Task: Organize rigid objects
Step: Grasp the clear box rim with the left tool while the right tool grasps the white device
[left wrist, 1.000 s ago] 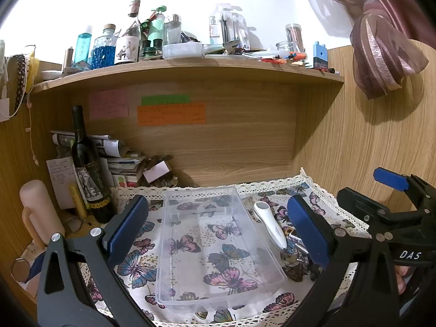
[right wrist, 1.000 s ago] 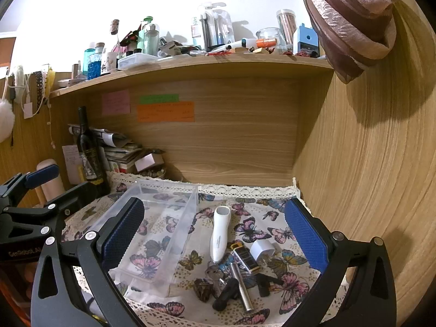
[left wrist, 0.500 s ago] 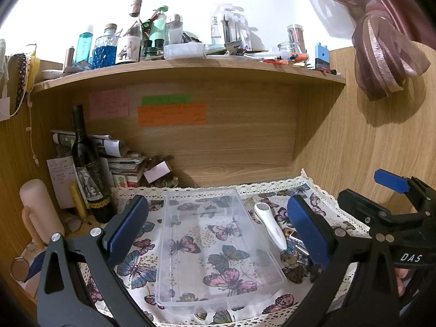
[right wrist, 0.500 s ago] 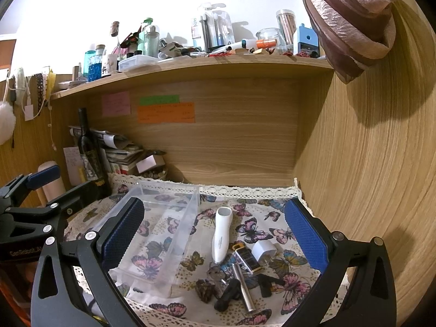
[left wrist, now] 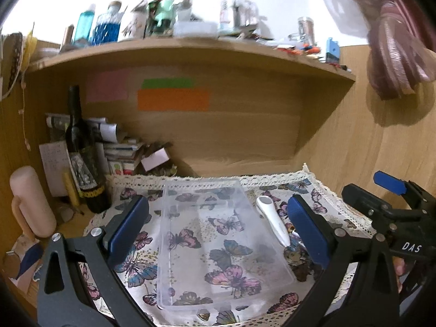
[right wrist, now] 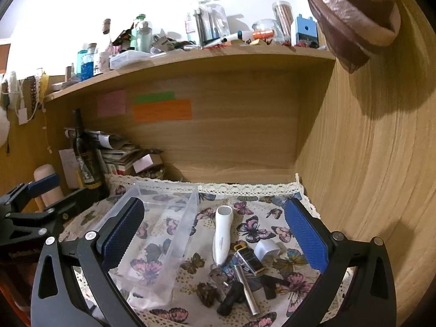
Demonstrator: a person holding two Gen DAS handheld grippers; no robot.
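A lived-in home desk nook: a wooden shelf (right wrist: 190, 57) crowded with bottles and jars, sticky notes (right wrist: 162, 109) on the back panel, a wine bottle (left wrist: 81, 158) beside stacked papers, a butterfly-print cloth (right wrist: 256, 229), a tied-back curtain (left wrist: 392, 54)

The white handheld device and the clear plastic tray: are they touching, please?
Apart. The right wrist view shows patterned cloth between the white handheld device and the clear plastic tray.

Worktop layout, cloth-covered.
Bin (right wrist: 163, 234) on cloth (right wrist: 253, 229), left; wand (right wrist: 222, 238) just right of it; charger (right wrist: 268, 249) and small items near right; bottle (right wrist: 85, 158) far left.
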